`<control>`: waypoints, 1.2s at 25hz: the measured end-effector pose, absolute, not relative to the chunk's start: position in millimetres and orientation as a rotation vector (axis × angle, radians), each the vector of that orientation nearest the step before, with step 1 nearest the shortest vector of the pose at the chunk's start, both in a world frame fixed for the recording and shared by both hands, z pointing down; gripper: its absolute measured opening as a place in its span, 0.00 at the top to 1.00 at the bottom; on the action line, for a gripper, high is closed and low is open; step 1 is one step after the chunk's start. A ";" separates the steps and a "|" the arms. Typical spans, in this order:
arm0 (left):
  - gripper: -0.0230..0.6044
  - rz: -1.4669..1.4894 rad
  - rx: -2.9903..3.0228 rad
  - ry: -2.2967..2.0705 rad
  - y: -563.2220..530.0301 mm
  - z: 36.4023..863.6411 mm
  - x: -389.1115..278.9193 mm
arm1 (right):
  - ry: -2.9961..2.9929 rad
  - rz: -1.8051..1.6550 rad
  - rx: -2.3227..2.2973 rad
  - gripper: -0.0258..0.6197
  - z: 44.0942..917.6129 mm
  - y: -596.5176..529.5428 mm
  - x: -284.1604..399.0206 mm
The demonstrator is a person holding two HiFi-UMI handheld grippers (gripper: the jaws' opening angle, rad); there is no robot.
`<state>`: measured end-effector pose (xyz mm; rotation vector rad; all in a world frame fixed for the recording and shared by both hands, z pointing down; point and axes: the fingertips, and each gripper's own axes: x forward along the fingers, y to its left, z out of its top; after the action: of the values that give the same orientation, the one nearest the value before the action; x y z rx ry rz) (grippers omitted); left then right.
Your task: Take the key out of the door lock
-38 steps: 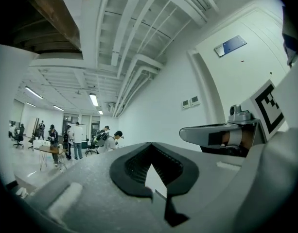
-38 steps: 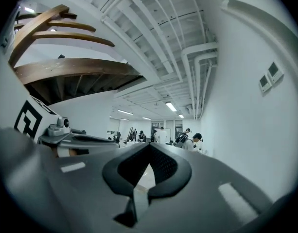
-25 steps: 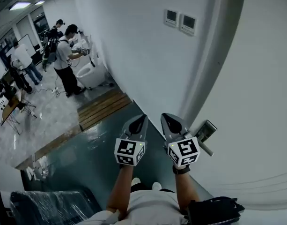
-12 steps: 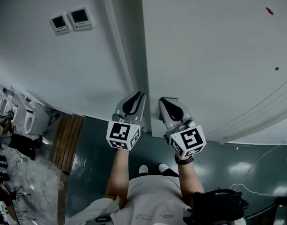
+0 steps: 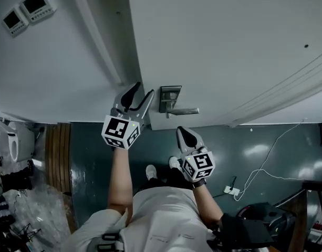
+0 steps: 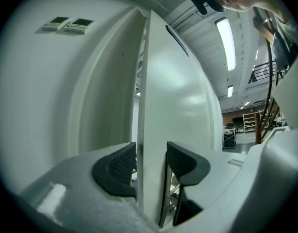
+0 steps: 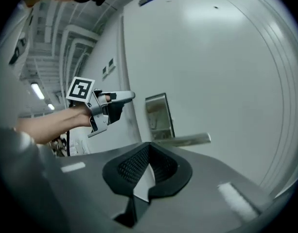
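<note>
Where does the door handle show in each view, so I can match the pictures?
Head view: door handle at centre, just right of the left gripper.
Left gripper view: not made out; the door's edge stands between its just-opened jaws.
Right gripper view: at centre, lever pointing right.
Shared landmark: the white door, in all three.

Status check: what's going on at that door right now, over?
Left gripper just opened, astride door edge. Right gripper shut, empty, near lever handle. No key visible at lock plate. Nothing blocking.
</note>
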<state>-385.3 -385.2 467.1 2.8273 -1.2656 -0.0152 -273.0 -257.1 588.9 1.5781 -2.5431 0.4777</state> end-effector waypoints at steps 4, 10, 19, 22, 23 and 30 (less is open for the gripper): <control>0.66 0.009 2.831 -1.265 -388.8 477.8 -378.5 | -2.519 0.846 1.643 0.95 646.1 -257.3 -264.7; 0.86 -0.010 2.789 -1.338 -392.5 482.7 -390.4 | -2.617 1.167 1.613 0.61 675.9 -273.4 -272.2; 0.88 0.014 2.790 -1.348 -391.7 479.4 -388.4 | -2.822 1.743 1.598 0.63 674.0 -320.4 -289.2; 0.88 0.007 2.780 -1.347 -391.1 480.4 -388.7 | -2.834 1.843 1.618 0.70 677.1 -332.6 -294.3; 0.88 0.009 2.776 -1.351 -391.1 480.6 -388.8 | -2.820 1.868 1.645 0.73 680.1 -335.8 -293.0; 0.88 0.018 2.747 -1.385 -390.8 481.0 -387.0 | -2.688 2.290 1.667 0.91 702.8 -337.1 -282.0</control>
<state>-387.0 -390.8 481.0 2.7469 -1.3852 0.0182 -282.0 -337.1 702.8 1.6674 -2.6882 2.2897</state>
